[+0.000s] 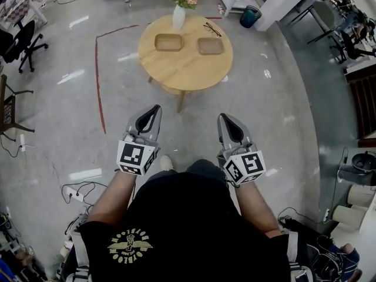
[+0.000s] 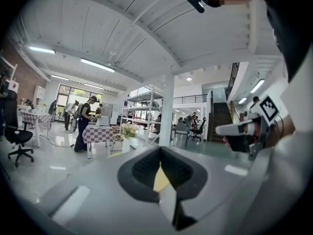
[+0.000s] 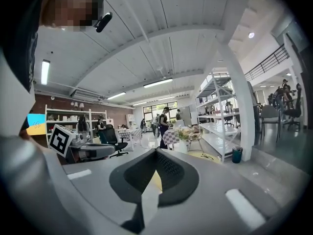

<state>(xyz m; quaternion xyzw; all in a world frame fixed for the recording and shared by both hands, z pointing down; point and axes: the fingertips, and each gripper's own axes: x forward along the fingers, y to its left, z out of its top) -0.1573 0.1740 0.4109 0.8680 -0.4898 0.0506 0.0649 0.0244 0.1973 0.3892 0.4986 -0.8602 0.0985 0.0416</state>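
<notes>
I hold my left tool [image 1: 156,108] and right tool [image 1: 224,117] out level, both apparently pinched shut on nothing. The round counter [image 1: 187,72], with its left wooden tray [image 1: 169,42] and right wooden tray [image 1: 210,46], stands well ahead. I judge this an approach, and reaching them calls for stepping closer.

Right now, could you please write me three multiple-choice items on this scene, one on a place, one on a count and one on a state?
1. Where do the black-framed eyeglasses lie?
A) inside a tray
B) on the round wooden table, beyond the right-hand tray
C) on the floor

2. How many shallow wooden trays are on the table?
A) one
B) two
C) four

3. How are the left claw and the right claw?
A) both shut and empty
B) both wide open
C) each shut on a tray

Answers:
1 B: the head view shows them on bare tabletop near the far edge.
2 B: two lie side by side.
3 A: each gripper view shows jaws together with nothing between.
</notes>
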